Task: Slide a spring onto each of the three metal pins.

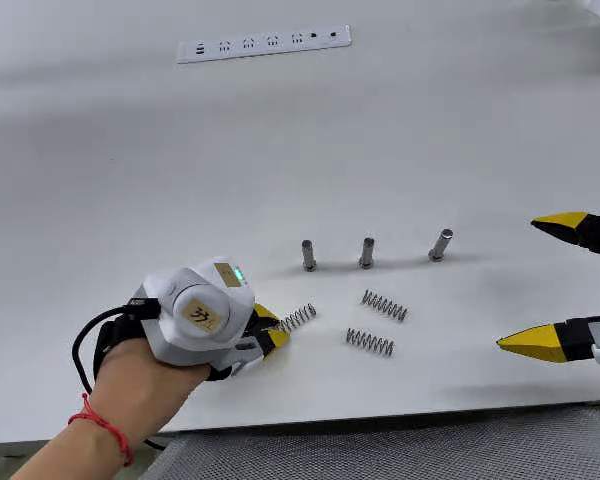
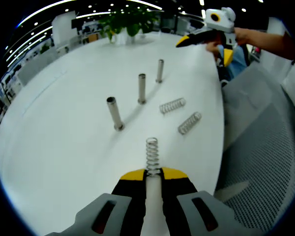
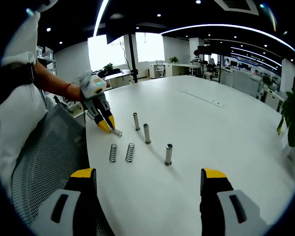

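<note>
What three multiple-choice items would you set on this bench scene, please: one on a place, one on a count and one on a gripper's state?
1. Where do the two loose springs lie?
A. On the table, on the near side of the pins.
B. Beyond the pins, on the far side.
C. On the pins.

2. How many pins carry a spring?
A. One.
B. None.
C. Three.

3. How is the right gripper?
A. Shut on a spring.
B. Shut on a pin.
C. Open, holding nothing.

Answers:
1 A: the head view shows both lying flat between the pins and the near table edge.
2 B: all three pins stand bare.
3 C: its jaws are wide apart over the table, while the left gripper pinches the third spring.
</note>
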Motion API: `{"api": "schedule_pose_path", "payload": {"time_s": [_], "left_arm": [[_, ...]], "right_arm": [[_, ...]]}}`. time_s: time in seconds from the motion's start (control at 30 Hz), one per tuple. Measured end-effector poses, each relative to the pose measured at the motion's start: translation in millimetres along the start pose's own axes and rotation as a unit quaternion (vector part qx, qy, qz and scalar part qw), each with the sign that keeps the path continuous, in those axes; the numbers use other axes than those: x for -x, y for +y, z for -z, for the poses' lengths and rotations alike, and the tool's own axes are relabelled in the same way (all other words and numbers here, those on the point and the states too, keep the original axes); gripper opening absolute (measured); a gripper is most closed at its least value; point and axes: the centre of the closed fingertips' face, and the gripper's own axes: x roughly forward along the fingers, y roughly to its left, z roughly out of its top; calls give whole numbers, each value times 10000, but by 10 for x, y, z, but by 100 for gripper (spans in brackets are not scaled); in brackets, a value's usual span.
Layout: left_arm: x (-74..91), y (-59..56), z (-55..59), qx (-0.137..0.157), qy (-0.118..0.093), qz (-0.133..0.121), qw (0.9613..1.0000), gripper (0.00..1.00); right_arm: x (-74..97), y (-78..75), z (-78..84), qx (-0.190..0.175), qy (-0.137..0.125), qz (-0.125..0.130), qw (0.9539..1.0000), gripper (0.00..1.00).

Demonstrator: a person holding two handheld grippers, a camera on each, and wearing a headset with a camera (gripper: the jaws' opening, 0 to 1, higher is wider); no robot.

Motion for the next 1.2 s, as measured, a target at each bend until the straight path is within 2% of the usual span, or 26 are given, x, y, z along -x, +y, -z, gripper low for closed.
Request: {"api": "schedule_pose_path", "payload": {"time_s": [0.27, 0.5, 0.7, 0.87, 0.97, 1.03, 1.13, 1.2], "left_arm": [[39, -21, -3, 21, -71, 42, 10000, 10], [99, -48, -33, 116, -230, 85, 9996, 10], [206, -74, -120, 212, -496, 98, 9985, 10], [360, -131, -326, 267, -946, 150, 9950, 10], [471, -162, -498, 279, -1232, 152, 9919, 10], [524, -171, -608, 294, -1419, 161, 9893, 10], [614, -181, -793, 322, -1715, 155, 9845, 10], [669, -194, -923, 332, -1925, 167, 9806, 10]], "right_arm": [[-7, 13, -14, 15, 6, 4, 10000, 88], [-18, 20, -71, 40, -12, 11, 10000, 87], [-4, 39, -263, -53, -230, -1, 9997, 85], [-9, 82, -526, -179, -537, -52, 9984, 79], [-44, 135, -709, -278, -740, -119, 9968, 73], [-82, 185, -794, -573, -803, -213, 9949, 70], [-146, 240, -954, -732, -1008, -306, 9917, 60], [-199, 251, -1027, -1147, -1133, -395, 9861, 55]]}}
